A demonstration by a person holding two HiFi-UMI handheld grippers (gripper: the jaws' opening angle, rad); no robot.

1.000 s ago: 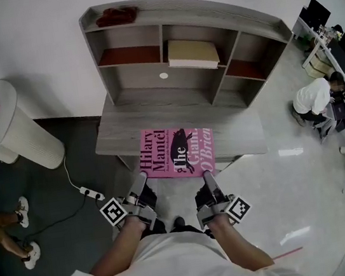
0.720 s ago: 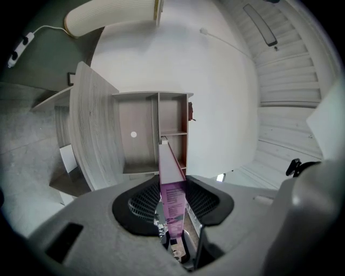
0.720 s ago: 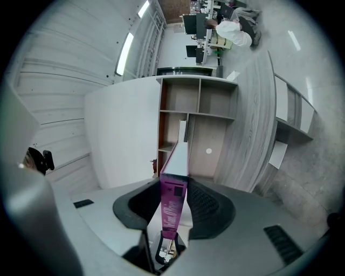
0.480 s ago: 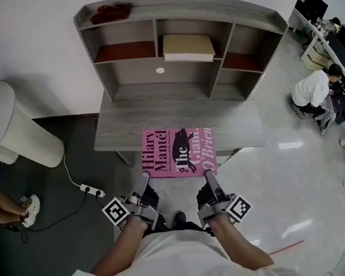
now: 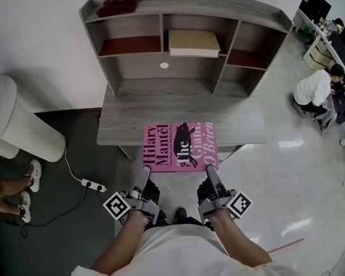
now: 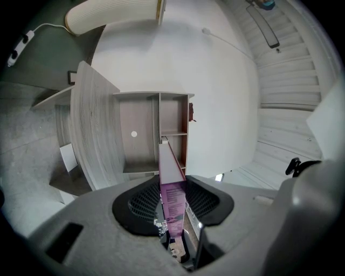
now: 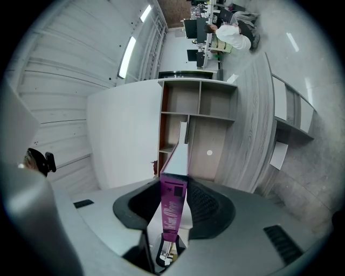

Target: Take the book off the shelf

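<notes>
A: Item: pink book (image 5: 179, 147), cover lettered "Hilary Mantel", "The Giant, O'Brien". Where do we log it?
B: Over the bench (image 5: 235, 125) front edge. Left tongs (image 5: 145, 178) clenched at its 7 o'clock, right tongs (image 5: 211, 174) at 5 o'clock.

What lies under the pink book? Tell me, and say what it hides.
The pink book lies partly over the grey desk; its near edge, clamped by the left gripper and right gripper, overhangs the floor. The desk edge beneath is covered.
</notes>
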